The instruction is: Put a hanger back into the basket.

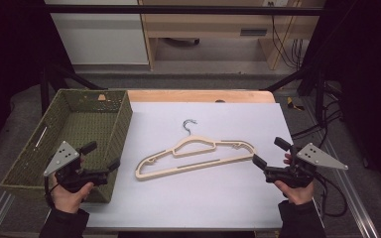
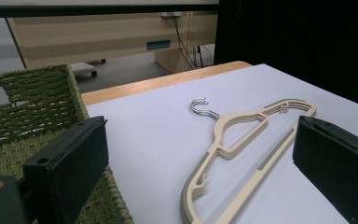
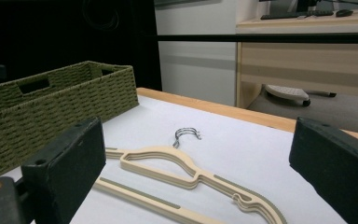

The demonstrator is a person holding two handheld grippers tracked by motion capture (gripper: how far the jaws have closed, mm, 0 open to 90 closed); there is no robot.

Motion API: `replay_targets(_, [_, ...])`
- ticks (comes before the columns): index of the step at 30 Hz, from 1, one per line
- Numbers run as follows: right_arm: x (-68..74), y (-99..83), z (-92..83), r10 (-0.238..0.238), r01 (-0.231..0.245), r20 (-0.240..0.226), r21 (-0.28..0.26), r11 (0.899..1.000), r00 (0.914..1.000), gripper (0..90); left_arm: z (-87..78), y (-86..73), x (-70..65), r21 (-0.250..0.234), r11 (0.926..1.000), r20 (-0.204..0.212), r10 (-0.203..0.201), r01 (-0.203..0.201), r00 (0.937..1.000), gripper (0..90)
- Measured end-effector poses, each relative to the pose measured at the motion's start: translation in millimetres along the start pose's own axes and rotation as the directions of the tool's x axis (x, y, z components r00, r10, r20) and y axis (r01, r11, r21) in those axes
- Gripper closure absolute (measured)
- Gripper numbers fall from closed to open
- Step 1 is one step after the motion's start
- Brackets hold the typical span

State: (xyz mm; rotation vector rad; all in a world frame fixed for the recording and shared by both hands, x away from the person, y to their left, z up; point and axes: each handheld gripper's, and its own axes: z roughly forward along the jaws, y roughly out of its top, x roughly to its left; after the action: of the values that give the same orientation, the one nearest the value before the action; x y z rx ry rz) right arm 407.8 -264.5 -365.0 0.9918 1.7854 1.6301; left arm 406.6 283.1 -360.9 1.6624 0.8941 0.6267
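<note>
Both claws, left [image 1: 100, 155] and right [image 1: 270, 150], flank the hanger [image 1: 193, 157], gaping.

Hangers: a stack of cream hangers [image 1: 194, 156] lying flat together; three layers show at the edges in the left gripper view, exact count uncertain
Metal hooks: at least two, bunched at the stack's top [image 1: 189, 125]
Woven baskets: one, green [image 1: 113, 139]
Hand-held grippers: two, left hand-held gripper [image 1: 101, 156] and right hand-held gripper [image 1: 271, 152]
Worktops: one, covered by a white sheet [image 1: 238, 198]
White sheets: one
</note>
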Motion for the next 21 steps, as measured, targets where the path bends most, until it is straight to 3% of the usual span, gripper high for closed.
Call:
replay_targets(13, [3.8,-1.1,5.6,-0.005,0.005,-0.01,0.017,1.0,0.9999,4.4,15.6,14.4,-19.0,0.022,0.9998,0.04,0.002,-0.003,0.9992,3.5])
replay_targets(21, [6.7,-2.9,10.5,-0.003,0.004,-0.023,0.035,0.999,0.9997,4.7,27.8,14.8,-27.5,0.057,0.9983,0.06,0.008,-0.012,0.9982,4.0])
